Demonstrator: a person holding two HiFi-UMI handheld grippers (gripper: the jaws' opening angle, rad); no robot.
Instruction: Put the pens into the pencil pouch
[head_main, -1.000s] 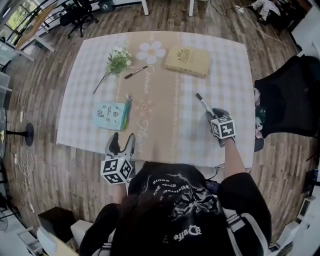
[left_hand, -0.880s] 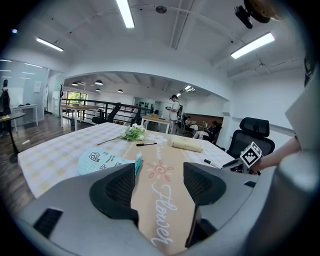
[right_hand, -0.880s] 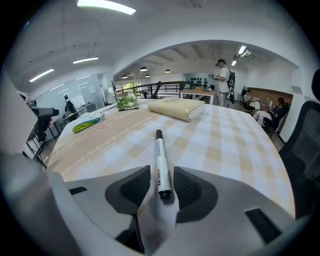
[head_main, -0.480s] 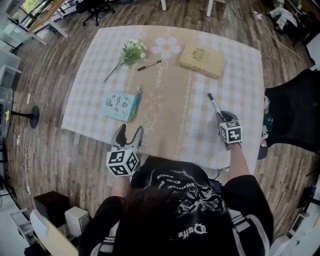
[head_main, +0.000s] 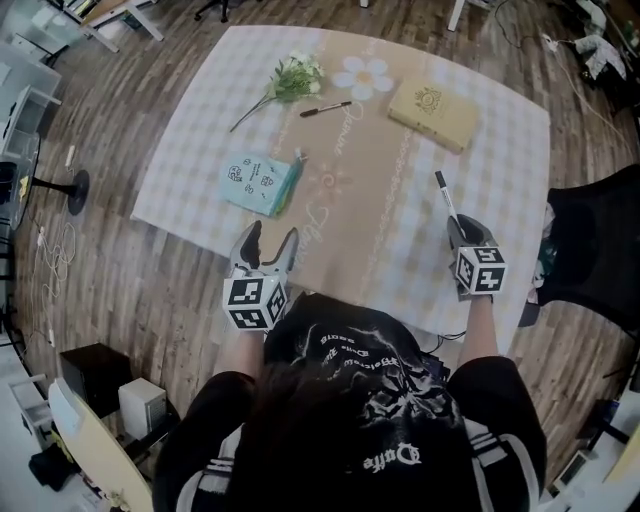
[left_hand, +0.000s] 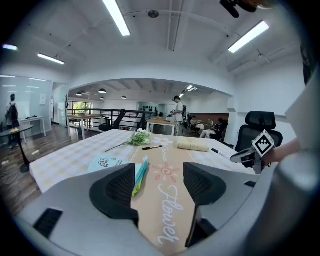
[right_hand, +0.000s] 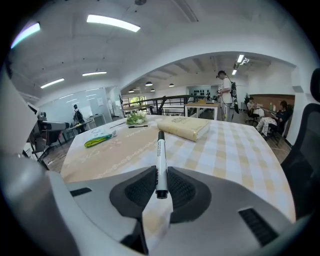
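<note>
A white marker pen (head_main: 447, 204) with a black cap sticks out toward the book from my right gripper (head_main: 460, 232). The jaws have just been closing, and now they are shut on the pen (right_hand: 160, 159), held slightly above the checked cloth near the table's right side. A second, dark pen (head_main: 325, 108) lies beside the flowers at the far side. The light blue pencil pouch (head_main: 258, 184) lies flat left of the centre strip, with a green edge along its right side. My left gripper (head_main: 266, 242) hovers at the near edge just behind the pouch (left_hand: 112, 163), open and empty.
A tan book (head_main: 432, 113) lies at the far right and a small flower sprig (head_main: 290, 75) at the far left. A black office chair (head_main: 598, 250) stands right of the table (head_main: 180, 130). Wooden floor surrounds it.
The right gripper has closed on the white pen and lifted it a little off the cloth. The left gripper has stayed near the table's front edge.
</note>
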